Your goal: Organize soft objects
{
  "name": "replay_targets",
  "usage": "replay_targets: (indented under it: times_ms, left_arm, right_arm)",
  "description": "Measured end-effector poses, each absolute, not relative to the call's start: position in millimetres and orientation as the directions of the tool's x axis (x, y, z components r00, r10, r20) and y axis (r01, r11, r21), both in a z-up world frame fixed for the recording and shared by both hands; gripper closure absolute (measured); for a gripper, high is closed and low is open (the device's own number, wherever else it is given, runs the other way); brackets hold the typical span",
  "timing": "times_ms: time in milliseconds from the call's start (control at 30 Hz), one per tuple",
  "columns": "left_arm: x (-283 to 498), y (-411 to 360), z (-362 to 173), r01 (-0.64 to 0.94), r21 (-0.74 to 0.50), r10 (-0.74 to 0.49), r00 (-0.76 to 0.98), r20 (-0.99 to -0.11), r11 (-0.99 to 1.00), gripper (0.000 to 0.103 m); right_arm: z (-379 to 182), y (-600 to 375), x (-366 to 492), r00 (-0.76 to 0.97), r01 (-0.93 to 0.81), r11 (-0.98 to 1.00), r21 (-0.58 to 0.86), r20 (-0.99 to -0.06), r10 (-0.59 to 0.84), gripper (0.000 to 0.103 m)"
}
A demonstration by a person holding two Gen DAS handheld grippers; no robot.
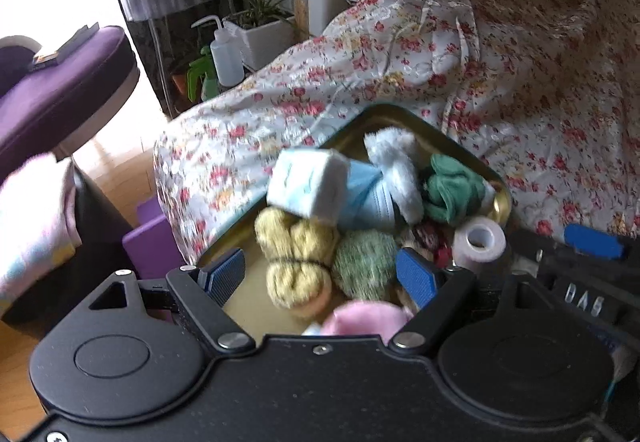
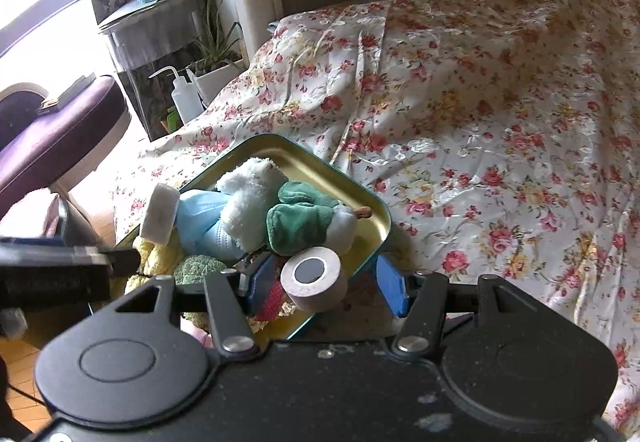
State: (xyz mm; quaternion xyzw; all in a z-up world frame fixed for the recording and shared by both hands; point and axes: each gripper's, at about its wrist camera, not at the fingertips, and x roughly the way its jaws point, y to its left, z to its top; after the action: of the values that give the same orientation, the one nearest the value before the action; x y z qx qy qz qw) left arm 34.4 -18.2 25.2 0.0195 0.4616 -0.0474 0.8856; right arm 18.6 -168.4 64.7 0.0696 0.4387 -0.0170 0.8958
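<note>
A: Left gripper first; how do its jaws stand?

B: Wide apart; both blue pads are bare and press on nothing; the black body fills the lower part of its own view, fingers reaching toward 12 o'clock and tilted downward.

A: And the right gripper?

B: Parted about halfway; the pads show a clear gap on each side, so nothing is gripped; it too points steeply down.

A: Does either see the other?

B: Yes; the right sits at 3 o'clock in the left wrist view; the left shows at 9 o'clock in the right wrist view.
</note>
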Motion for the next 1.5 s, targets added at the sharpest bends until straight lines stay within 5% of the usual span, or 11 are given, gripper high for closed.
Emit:
replay_targets:
  times_ms: [1500]
  left_arm:
    - [-0.6,-15.9,1.2,0.058,0.04,0.0,0.569,-0.823,0.998,0.021]
  right_arm:
    - [53.4,-164.2,-10.4,0.61,0.119,0.99,0.08,-0.793,-0.009,0.041]
